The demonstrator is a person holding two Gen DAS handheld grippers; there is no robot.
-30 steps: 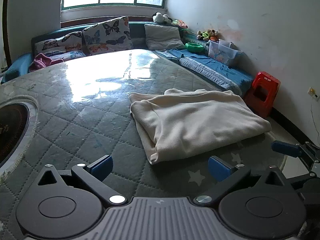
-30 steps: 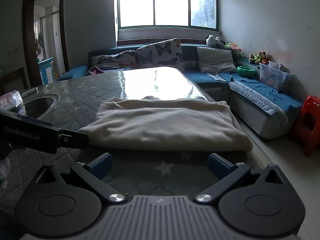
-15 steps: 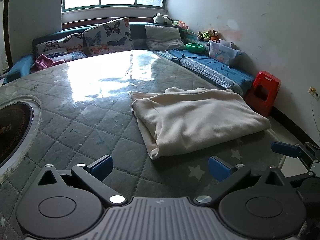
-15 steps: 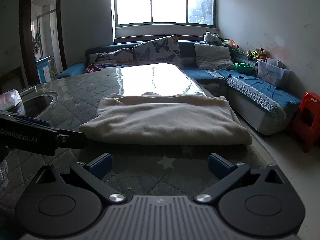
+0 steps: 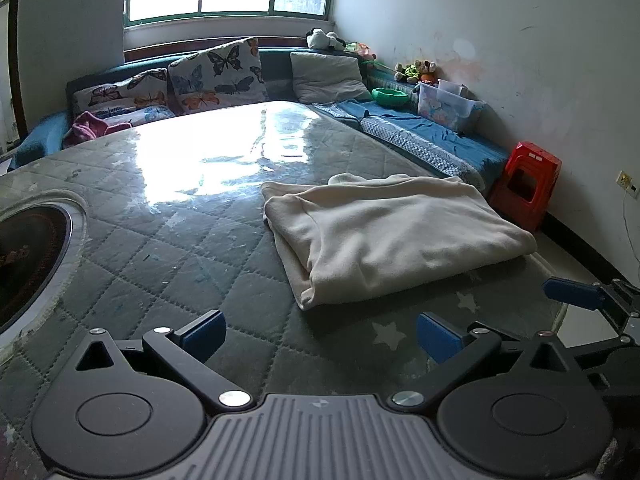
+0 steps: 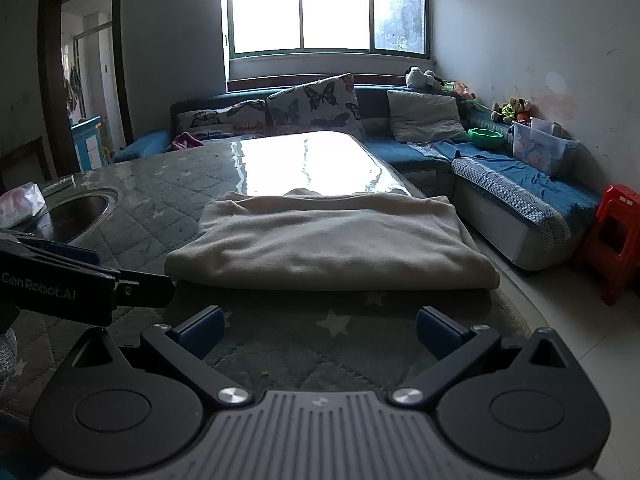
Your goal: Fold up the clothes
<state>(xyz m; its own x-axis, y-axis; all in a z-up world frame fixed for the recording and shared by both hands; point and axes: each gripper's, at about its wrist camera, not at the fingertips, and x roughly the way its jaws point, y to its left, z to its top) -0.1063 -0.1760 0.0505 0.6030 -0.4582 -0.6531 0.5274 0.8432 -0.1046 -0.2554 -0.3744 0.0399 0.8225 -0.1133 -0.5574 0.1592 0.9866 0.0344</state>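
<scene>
A cream garment lies folded into a thick rectangle on the quilted table, near its right edge. It also shows in the right wrist view, straight ahead. My left gripper is open and empty, held short of the garment's near left corner. My right gripper is open and empty, held short of the garment's near folded edge. The right gripper's blue fingertip shows at the right of the left wrist view. The left gripper's body shows at the left of the right wrist view.
A round recessed cooktop sits in the table at the left. A tissue pack lies beside it. A blue corner sofa with cushions wraps the far and right sides. A red stool stands on the floor at the right.
Both grippers have drawn back a little from the garment and risen slightly. The garment has not moved. Both stay open.
</scene>
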